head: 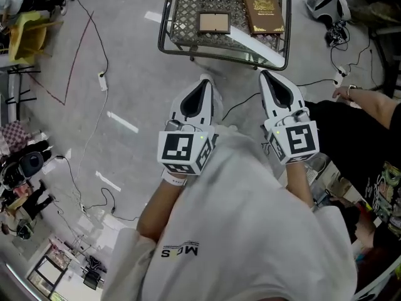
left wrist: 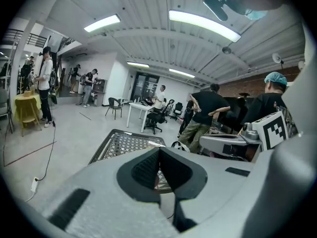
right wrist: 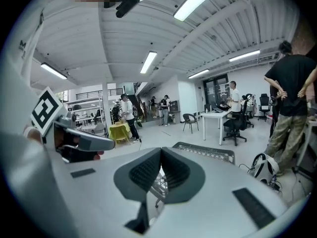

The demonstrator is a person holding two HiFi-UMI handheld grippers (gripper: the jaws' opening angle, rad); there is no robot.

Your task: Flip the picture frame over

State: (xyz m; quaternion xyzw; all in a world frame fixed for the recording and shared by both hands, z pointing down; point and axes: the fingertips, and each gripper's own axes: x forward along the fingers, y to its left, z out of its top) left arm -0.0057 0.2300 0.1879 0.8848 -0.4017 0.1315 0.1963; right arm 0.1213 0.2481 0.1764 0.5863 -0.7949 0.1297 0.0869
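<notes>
A small picture frame (head: 214, 22) with a tan face lies flat on a metal mesh table (head: 164, 37) at the top of the head view. My left gripper (head: 203, 81) is held in the air short of the table's near edge. Its jaws are shut, with nothing between them. To its right, my right gripper (head: 265, 74) is held level with it, also shut and empty. From the left gripper view the mesh table (left wrist: 124, 143) lies just beyond the closed jaw tips (left wrist: 159, 151). The right gripper view shows the same past its tips (right wrist: 161, 152).
A brown book (head: 263, 11) lies on the mesh to the right of the frame. A headset (head: 326, 2) and cables lie on the floor at the top right. A person's arm (head: 369, 99) reaches in from the right. Other people, chairs and a white desk (left wrist: 141, 110) stand further off.
</notes>
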